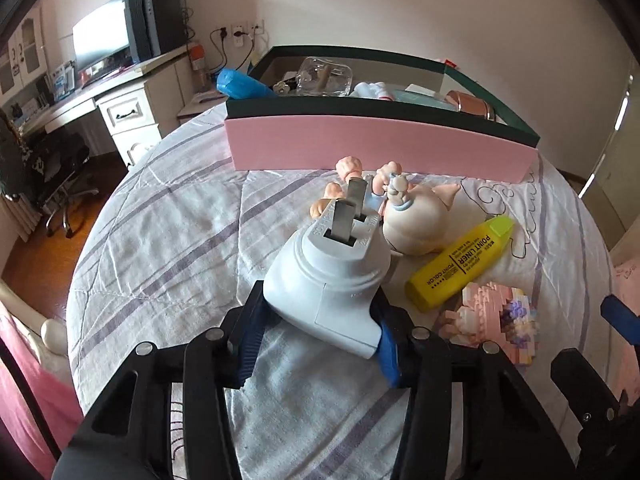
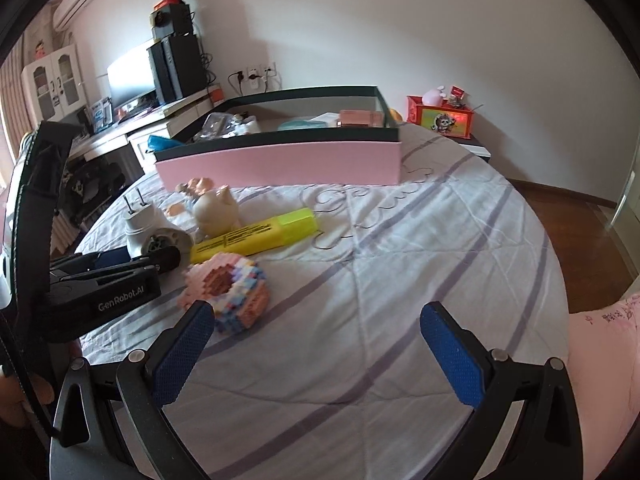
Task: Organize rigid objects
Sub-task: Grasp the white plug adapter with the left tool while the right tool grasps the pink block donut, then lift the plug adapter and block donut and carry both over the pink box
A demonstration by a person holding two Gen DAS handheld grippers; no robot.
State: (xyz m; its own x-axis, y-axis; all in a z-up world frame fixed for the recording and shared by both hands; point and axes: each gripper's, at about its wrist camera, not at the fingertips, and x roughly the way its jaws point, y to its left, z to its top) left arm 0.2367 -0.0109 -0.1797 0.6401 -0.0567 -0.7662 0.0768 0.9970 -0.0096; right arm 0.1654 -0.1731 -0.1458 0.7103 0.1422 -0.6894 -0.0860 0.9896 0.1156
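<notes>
My left gripper point(image 1: 316, 320) is shut on a white two-prong plug adapter point(image 1: 336, 276), prongs pointing up and away; the same adapter point(image 2: 150, 230) shows in the right wrist view at the left. Just beyond it lie a pig figurine point(image 1: 416, 216), a yellow highlighter point(image 1: 460, 262) and a pink block-built doughnut point(image 1: 496, 320). My right gripper point(image 2: 316, 344) stands open over bare bedspread, the doughnut point(image 2: 228, 288) by its left finger. The pink box with a dark rim point(image 1: 376, 144) sits at the far side, holding several items.
The bed has a white quilt with purple stripes point(image 2: 380, 248). A desk with a monitor and speakers point(image 1: 120, 36) stands left of the bed. A red box with toys point(image 2: 440, 116) sits on a nightstand at the right. A pink pillow point(image 2: 600, 340) lies at the right edge.
</notes>
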